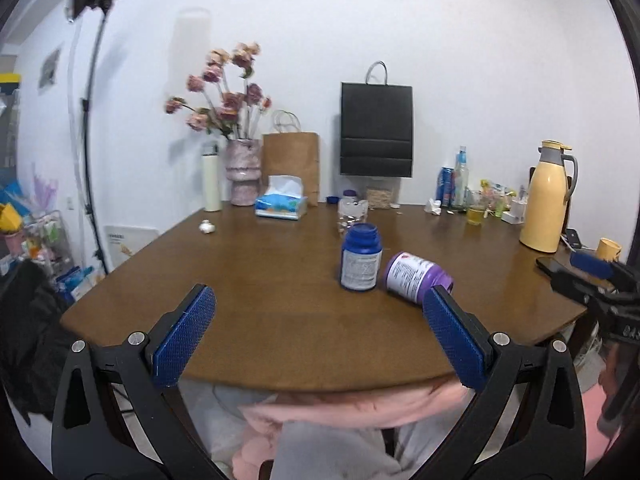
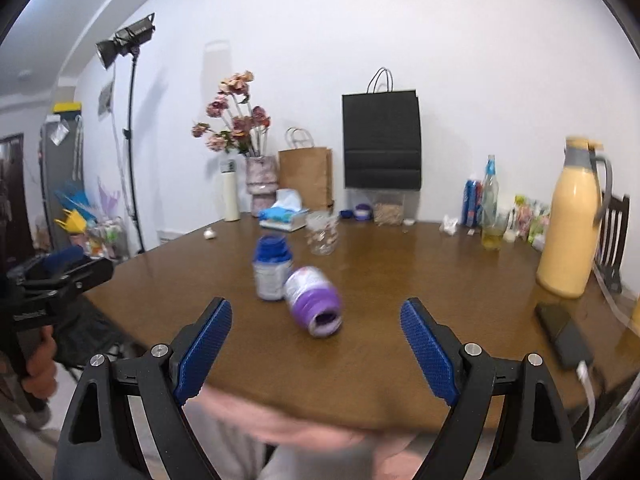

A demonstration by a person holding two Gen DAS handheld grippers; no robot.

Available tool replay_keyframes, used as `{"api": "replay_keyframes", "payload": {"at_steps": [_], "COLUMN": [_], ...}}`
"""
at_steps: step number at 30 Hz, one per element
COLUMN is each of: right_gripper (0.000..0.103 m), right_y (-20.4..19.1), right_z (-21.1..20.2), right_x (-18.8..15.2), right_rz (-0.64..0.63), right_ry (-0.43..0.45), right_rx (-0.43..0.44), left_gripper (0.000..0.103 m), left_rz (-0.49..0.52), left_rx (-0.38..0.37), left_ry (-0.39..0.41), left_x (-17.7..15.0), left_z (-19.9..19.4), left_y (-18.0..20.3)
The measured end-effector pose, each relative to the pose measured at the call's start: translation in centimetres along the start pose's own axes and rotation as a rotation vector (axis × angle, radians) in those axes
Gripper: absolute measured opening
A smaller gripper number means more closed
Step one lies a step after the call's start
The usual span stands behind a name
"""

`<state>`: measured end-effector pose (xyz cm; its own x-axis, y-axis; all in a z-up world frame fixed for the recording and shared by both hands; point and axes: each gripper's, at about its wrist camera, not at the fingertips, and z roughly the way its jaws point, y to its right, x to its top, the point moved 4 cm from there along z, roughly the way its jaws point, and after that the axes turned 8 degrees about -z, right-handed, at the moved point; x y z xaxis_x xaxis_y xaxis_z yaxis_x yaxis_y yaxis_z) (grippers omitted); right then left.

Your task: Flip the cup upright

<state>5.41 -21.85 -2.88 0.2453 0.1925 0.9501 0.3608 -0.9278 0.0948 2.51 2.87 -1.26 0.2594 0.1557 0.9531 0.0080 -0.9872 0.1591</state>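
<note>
Cup (image 2: 322, 233): clear glass with a printed pattern, standing on the brown counter (image 2: 400, 300) behind two bottles, near the tissue box (image 2: 282, 216); which end is up, cannot tell. Blue bottle (image 1: 360, 258) upright; purple bottle (image 1: 416, 276) on its side just beside it, mouth toward the near edge. Left claw (image 1: 320, 334) spread wide, empty. Right claw (image 2: 316, 350) likewise released, holding nothing, over the near edge.
</note>
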Motion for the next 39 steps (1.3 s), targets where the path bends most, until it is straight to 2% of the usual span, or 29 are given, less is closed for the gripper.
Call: {"api": "replay_keyframes", "payload": {"at_steps": [3,5,13,19,24,39], "right_gripper": [0.09,0.09,0.09,0.09,0.09,0.09], "right_y": [-1.0,-1.6,-2.3,-2.2,-2.3,-2.4], "right_z": [-0.3,0.0,-0.1,-0.7,-0.5,-0.1], "right_x": [-2.0,-2.1,-1.4,-1.2,-1.2,-1.3], "right_rz": [-0.005,-0.045,-0.077,-0.084,-0.087,-0.091], "right_ry": [-0.036,-0.055,-0.019,0.016,0.011,0.008], "right_rx": [-0.006,-0.008,0.003,0.0,-0.002,0.007], "left_gripper": [0.103,0.103,0.103,0.103,0.103,0.103], "left_rz": [0.051,0.055,0.028,0.051,0.063,0.055], "left_rx": [0.021,0.009,0.017,0.008,0.01,0.009], "left_ry": [0.072,0.093,0.039,0.051,0.07,0.048], "left_x": [-0.4,0.0,-0.1,-0.3,-0.2,-0.2], "left_z": [-1.8,-2.0,-0.9,-1.1,-1.4,-1.1], "left_y": [0.6,0.9,0.7,1.2,1.5,1.4]}}
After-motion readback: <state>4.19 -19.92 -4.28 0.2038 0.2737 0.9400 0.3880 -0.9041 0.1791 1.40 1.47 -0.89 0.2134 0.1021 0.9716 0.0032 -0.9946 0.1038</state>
